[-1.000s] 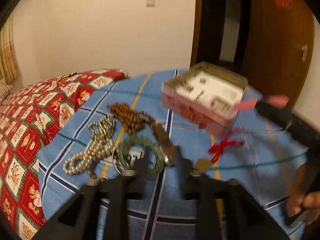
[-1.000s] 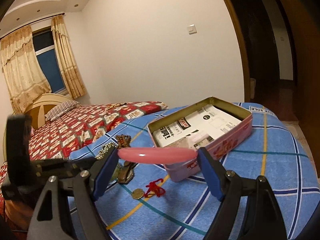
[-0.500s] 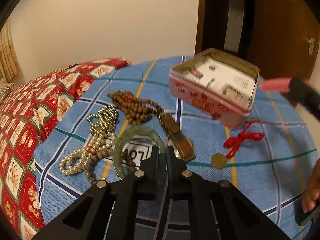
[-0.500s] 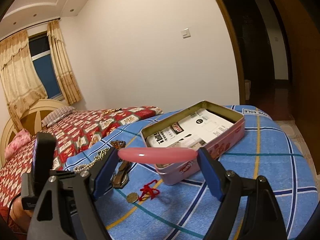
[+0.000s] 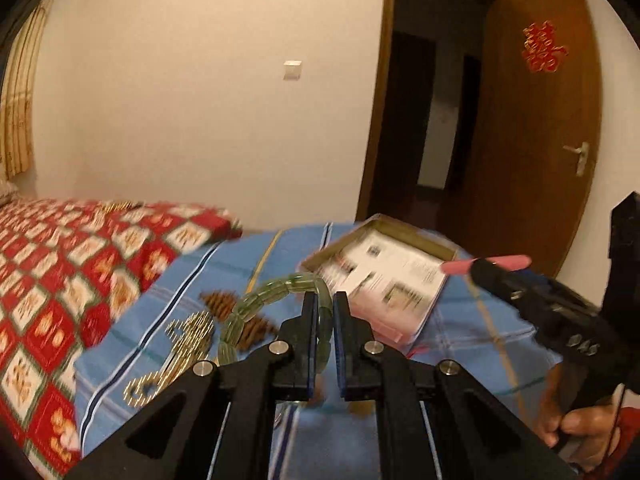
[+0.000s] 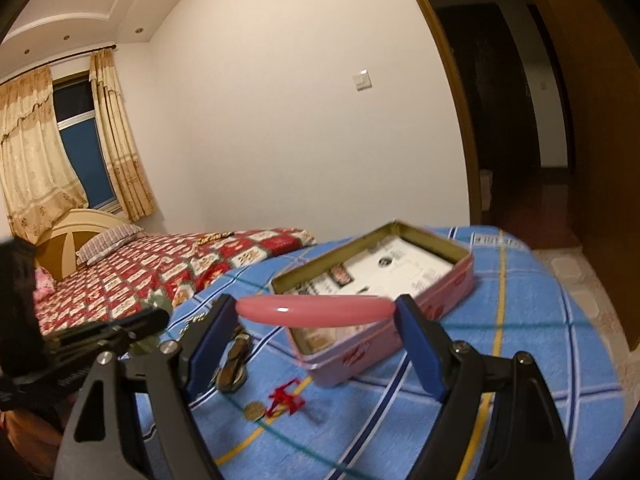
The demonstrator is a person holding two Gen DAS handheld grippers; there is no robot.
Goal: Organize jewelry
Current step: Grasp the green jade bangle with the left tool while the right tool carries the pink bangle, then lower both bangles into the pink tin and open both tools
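Left wrist view shows the left hand-held gripper nearly closed on a green beaded bracelet, which half a second ago lay flat on the blue plaid blanket and now hangs lifted off it, arching up to the left of the fingers; the camera has also tilted up, with motion blur across the bedding. That suggests the pick is done and the carry toward the open pink tin box has begun. In the right wrist view, the right hand-held gripper stands wide, its blue pads pressed against the ends of a pink bangle held level, just in front of the tin's near corner, much as it was a second ago. Left on the blanket are a pearl necklace, a brown wooden bead strand, a dark wristwatch and a coin on a red cord, so I judge most of the sorting remains. Everything lies on a bed; beyond the blue blanket is a red patterned quilt, then a headboard, gold curtains and a window, with a cream wall and a brown door on the right.
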